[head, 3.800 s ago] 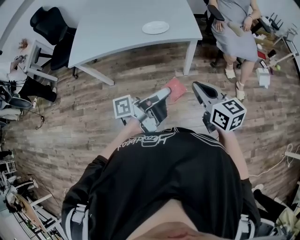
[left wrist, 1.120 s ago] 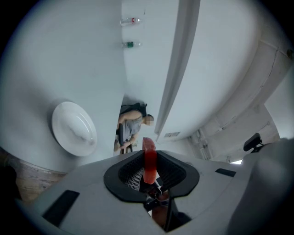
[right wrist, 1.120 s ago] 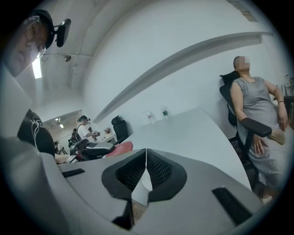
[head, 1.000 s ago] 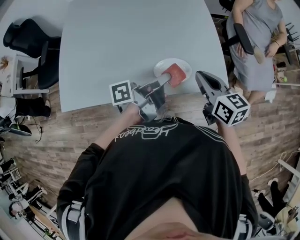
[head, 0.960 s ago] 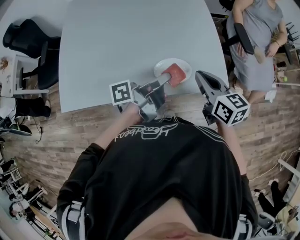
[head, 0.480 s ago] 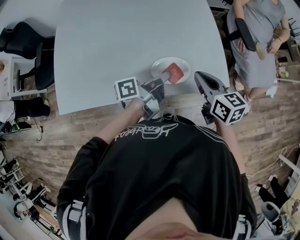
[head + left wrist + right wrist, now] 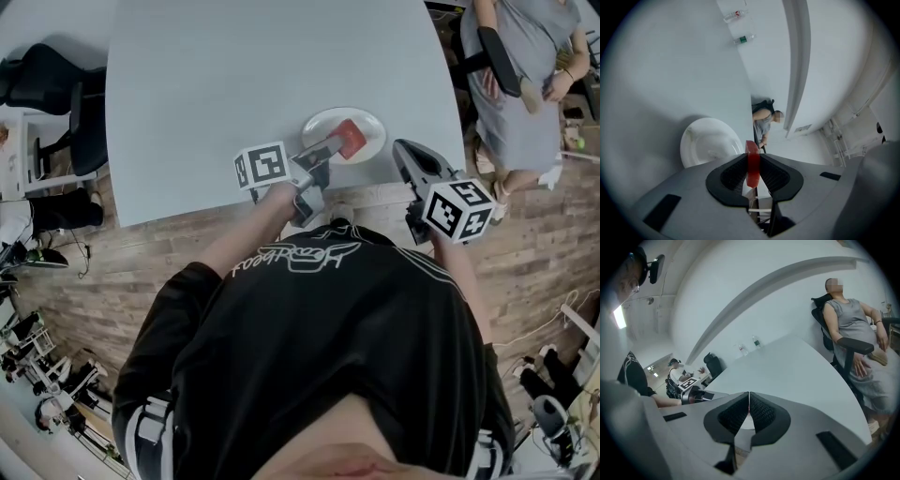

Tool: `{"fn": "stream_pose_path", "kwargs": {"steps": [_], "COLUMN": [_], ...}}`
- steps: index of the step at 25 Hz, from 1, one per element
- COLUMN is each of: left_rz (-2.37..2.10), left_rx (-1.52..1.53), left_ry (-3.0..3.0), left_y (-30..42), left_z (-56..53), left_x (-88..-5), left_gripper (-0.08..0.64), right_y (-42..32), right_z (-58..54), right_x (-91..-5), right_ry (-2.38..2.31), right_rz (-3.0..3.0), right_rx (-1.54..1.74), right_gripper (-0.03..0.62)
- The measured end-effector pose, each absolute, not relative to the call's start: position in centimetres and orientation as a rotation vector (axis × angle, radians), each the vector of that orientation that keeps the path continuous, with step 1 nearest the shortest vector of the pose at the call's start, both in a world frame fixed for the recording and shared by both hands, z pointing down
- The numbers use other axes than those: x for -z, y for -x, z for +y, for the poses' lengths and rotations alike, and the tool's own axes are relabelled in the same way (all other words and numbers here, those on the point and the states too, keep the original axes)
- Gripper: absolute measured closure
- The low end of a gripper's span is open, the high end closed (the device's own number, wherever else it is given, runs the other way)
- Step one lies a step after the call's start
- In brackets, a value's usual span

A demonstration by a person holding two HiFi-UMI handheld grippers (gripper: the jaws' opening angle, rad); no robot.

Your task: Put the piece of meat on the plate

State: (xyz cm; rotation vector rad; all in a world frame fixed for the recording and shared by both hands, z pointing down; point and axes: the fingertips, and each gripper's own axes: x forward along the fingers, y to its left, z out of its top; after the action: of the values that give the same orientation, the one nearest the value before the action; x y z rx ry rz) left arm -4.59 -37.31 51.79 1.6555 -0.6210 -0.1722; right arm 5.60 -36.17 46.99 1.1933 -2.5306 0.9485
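Note:
A flat red piece of meat [image 7: 351, 139] is clamped edge-on between the pads of my left gripper [image 7: 330, 145], seen as a thin red slab [image 7: 752, 161] between the black jaws in the left gripper view. It hangs over the white plate [image 7: 371, 125] near the table's front edge; that plate [image 7: 705, 143] lies just left of the jaws in the left gripper view. My right gripper [image 7: 405, 153] is to the right of the plate by the table edge, its jaws [image 7: 748, 405] shut with nothing between them.
The big pale table [image 7: 262, 66] spreads ahead. A seated person in grey [image 7: 525, 84] is at the right, close to the table corner. Black chairs [image 7: 47, 75] stand at the left. Two small bottles [image 7: 740, 28] stand at the table's far end.
Both grippers have sunk toward the table. The left one has carried the meat lower over the plate; the grip is unchanged. Earlier still, I stood away from the table.

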Motion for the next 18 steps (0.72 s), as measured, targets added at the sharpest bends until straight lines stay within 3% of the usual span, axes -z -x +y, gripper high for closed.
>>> {"fn": "stream_pose_path", "kwargs": {"steps": [18], "left_rz": [-0.716], "left_rx": [0.032], "left_ry": [-1.687], "left_y": [5.2], "left_z": [-37.8], "left_x": [-54.3], "left_gripper": [0.476], "right_y": [-5.4], "right_z": [-36.6], "right_x": [-48.1], "right_ry": [-1.193], "right_rz": [-2.506], "right_rx": [-0.969], "right_gripper": [0.582]}}
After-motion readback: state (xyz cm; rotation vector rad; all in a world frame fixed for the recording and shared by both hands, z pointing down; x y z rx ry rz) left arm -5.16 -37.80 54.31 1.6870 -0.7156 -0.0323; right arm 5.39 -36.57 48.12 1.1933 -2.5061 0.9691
